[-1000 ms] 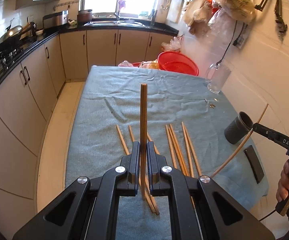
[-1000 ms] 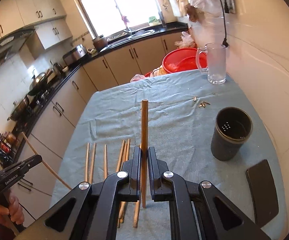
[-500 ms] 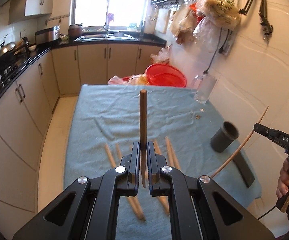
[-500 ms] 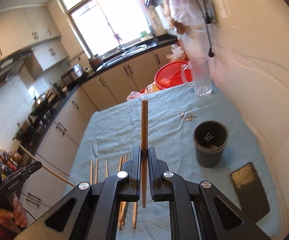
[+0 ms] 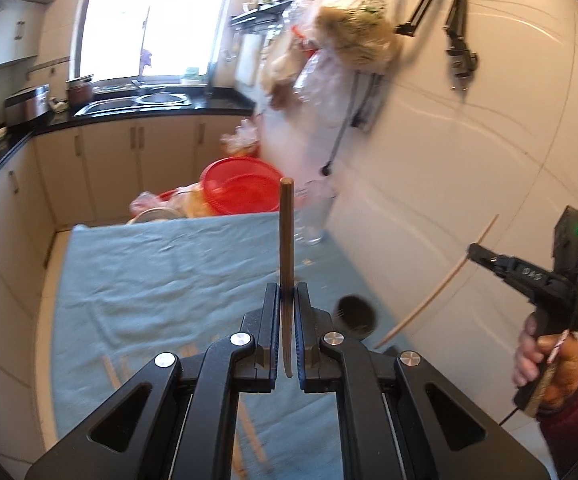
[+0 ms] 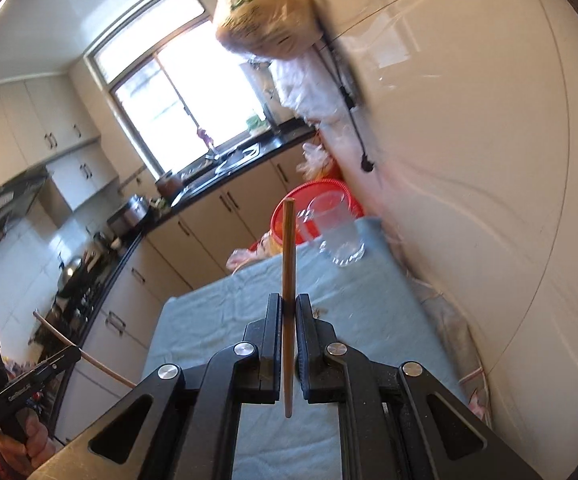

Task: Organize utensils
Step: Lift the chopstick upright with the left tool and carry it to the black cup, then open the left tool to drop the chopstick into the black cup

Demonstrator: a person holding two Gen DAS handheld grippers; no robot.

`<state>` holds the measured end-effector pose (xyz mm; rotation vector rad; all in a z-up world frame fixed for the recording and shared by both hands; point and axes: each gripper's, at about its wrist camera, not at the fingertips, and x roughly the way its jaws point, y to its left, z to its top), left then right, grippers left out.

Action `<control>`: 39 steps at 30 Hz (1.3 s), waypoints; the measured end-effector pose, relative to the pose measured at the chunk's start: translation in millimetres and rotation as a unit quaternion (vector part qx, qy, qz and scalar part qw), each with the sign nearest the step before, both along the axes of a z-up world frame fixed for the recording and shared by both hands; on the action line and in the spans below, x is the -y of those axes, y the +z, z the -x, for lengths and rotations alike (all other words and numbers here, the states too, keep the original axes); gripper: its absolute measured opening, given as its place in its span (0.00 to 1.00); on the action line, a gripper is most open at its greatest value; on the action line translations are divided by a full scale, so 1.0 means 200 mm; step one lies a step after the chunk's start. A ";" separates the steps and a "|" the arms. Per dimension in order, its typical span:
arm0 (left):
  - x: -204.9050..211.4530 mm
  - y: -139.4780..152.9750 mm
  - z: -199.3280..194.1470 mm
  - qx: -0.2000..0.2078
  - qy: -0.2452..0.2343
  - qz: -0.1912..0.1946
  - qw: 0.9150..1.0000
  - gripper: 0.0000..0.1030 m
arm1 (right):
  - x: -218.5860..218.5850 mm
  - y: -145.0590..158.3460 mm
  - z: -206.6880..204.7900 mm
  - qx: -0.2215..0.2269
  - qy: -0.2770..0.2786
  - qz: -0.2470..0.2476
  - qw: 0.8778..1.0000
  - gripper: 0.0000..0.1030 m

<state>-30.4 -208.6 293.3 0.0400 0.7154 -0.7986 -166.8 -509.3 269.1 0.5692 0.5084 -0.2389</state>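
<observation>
My left gripper (image 5: 287, 296) is shut on a dark wooden chopstick (image 5: 286, 236) that stands upright between its jaws. My right gripper (image 6: 288, 306) is shut on a lighter chopstick (image 6: 288, 264), also upright. Both are raised well above the blue cloth (image 5: 169, 280) on the table. The dark grey holder cup (image 5: 355, 314) sits on the cloth, just right of my left fingers. Several loose chopsticks (image 5: 249, 436) lie on the cloth under my left gripper, mostly hidden. In the left wrist view the right gripper (image 5: 475, 252) appears at the right with its chopstick (image 5: 437, 288) slanting. The right wrist view catches the left gripper (image 6: 71, 354) at lower left.
A clear glass pitcher (image 6: 339, 236) and a red basin (image 5: 241, 192) stand at the table's far end. The white tiled wall (image 5: 469, 160) runs along the right side, with bags (image 5: 353, 36) hanging from it. Cabinets and a counter (image 5: 129, 112) line the left and far sides.
Both grippers have risen and pulled back from the table, each keeping its chopstick. The cloth and loose chopsticks have dropped lower in view, and the right wrist view has rolled.
</observation>
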 end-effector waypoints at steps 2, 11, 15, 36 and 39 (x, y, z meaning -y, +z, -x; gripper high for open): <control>0.10 0.03 0.00 -0.002 -0.012 0.003 1.000 0.06 | 0.06 0.03 -0.01 0.007 -0.006 0.000 1.000 0.07; 0.57 0.03 -0.07 -0.025 -0.057 -0.004 0.998 0.06 | 0.26 -0.02 -0.16 -0.005 -0.008 0.001 1.000 0.07; 0.73 -0.06 -0.12 -0.038 -0.066 -0.021 0.997 0.06 | 0.29 -0.13 -0.25 -0.032 0.005 -0.006 0.999 0.07; 1.08 -0.61 -0.35 -0.145 -0.060 -0.138 0.978 0.06 | 0.31 -0.62 -0.62 -0.157 0.076 -0.048 0.983 0.07; 1.08 -0.64 -0.38 -0.149 -0.057 -0.135 0.978 0.06 | 0.31 -0.64 -0.63 -0.161 0.080 -0.050 0.982 0.08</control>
